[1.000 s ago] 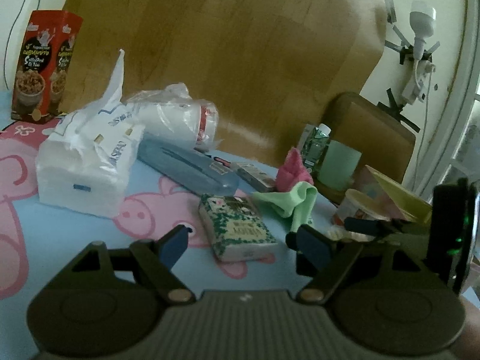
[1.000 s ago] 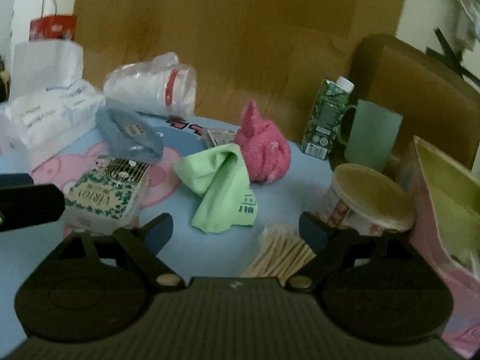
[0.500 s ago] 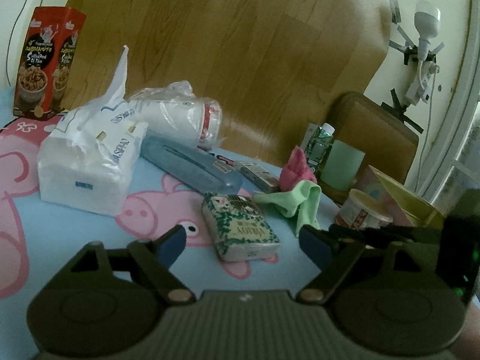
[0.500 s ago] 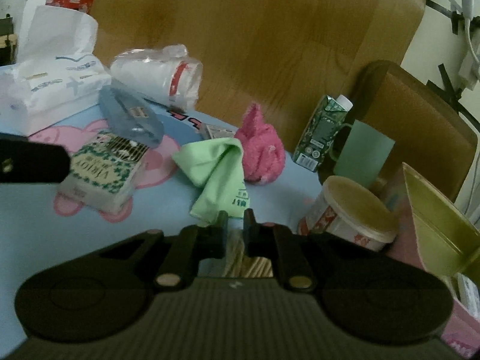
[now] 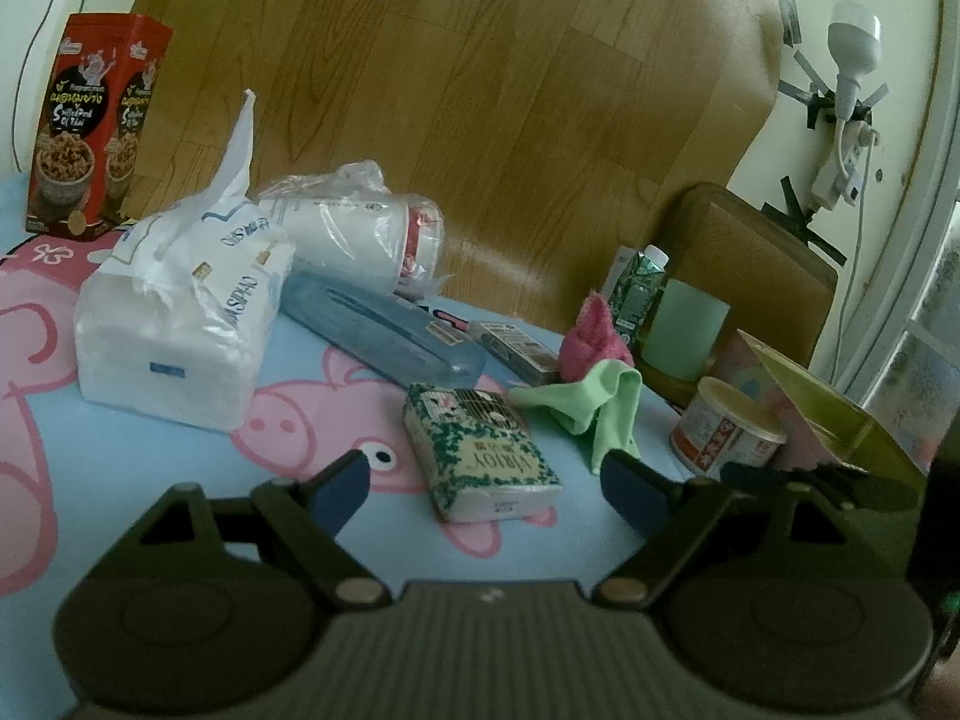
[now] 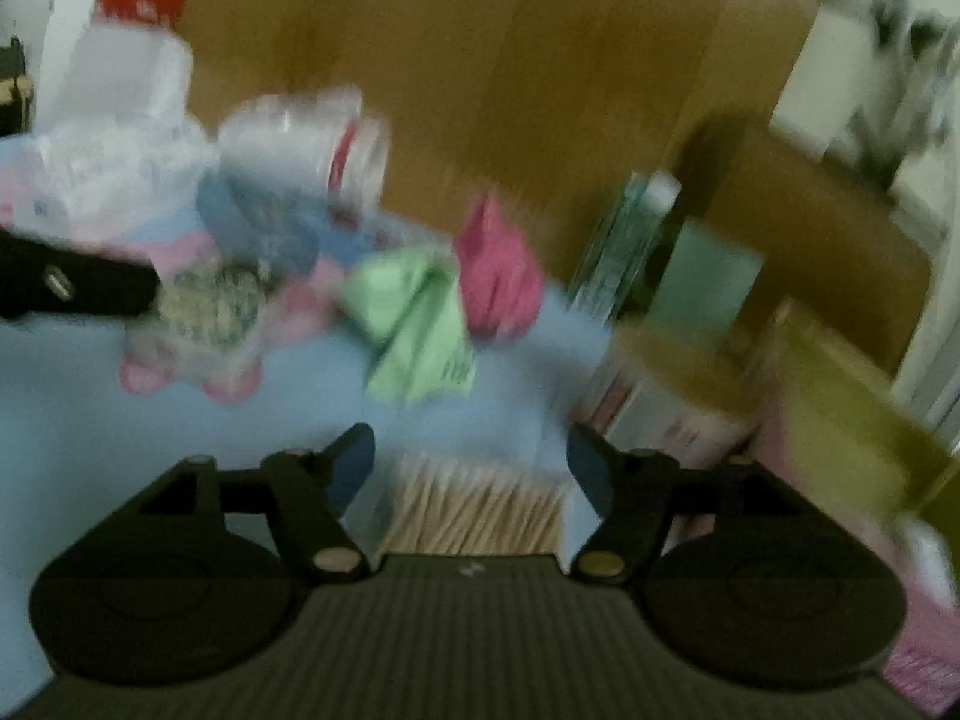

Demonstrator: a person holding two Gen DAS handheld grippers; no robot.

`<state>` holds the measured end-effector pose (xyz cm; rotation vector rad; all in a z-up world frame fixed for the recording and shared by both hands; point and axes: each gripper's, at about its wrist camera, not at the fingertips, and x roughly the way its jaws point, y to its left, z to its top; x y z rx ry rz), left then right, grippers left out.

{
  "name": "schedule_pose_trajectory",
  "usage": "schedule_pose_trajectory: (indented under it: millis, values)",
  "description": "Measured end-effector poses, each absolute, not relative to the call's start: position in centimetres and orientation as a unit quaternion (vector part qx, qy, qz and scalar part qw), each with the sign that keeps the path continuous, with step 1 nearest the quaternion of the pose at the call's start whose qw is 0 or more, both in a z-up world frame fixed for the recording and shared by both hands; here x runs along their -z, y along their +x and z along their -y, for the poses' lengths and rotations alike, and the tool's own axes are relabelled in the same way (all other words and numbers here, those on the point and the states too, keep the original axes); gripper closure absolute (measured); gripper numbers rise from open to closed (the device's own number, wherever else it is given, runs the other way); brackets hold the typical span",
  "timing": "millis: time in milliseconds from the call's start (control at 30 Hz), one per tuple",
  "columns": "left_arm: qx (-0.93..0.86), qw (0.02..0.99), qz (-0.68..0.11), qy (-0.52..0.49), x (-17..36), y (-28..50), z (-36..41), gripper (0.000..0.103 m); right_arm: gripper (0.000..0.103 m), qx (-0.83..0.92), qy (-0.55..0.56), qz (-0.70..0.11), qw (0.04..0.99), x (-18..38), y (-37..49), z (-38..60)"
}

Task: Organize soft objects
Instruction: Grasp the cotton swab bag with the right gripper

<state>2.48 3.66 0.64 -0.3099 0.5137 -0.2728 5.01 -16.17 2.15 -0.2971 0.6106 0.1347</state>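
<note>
The green cloth (image 6: 417,324) lies on the desk (image 6: 180,438), straight ahead of the right gripper (image 6: 471,462), its long axis pointing away. Those fingers are opening, nothing gripped. The left gripper (image 5: 486,483) is also opening, around a small tissue pack (image 5: 480,450), untouched.

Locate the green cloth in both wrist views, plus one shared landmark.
Left wrist: green cloth right of centre, beyond the open left gripper.
Right wrist: green cloth centre, blurred, beyond the opening right gripper.
Shared landmark: pink bundle, close behind the cloth.
</note>
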Motion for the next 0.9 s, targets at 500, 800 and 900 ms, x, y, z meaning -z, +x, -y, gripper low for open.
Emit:
schedule_pose_trajectory:
  millis: [500,800,900]
  values:
    - [0.141,0.944,-0.257,-0.151,-0.5,2.7,-3.6,0.015,0.066,-0.122,-0.158,-0.291,0.936,-2.6,1.0,14.2]
    - [0.149,0.941,-0.262,-0.155,-0.4,3.1,-3.7,0.013,0.059,-0.225,-0.157,-0.278,0.921,-3.3,-5.1,12.2]
    - [0.151,0.939,-0.266,-0.16,-0.4,3.3,-3.9,0.013,0.043,-0.221,-0.141,-0.28,0.923,-3.2,-5.6,12.6]
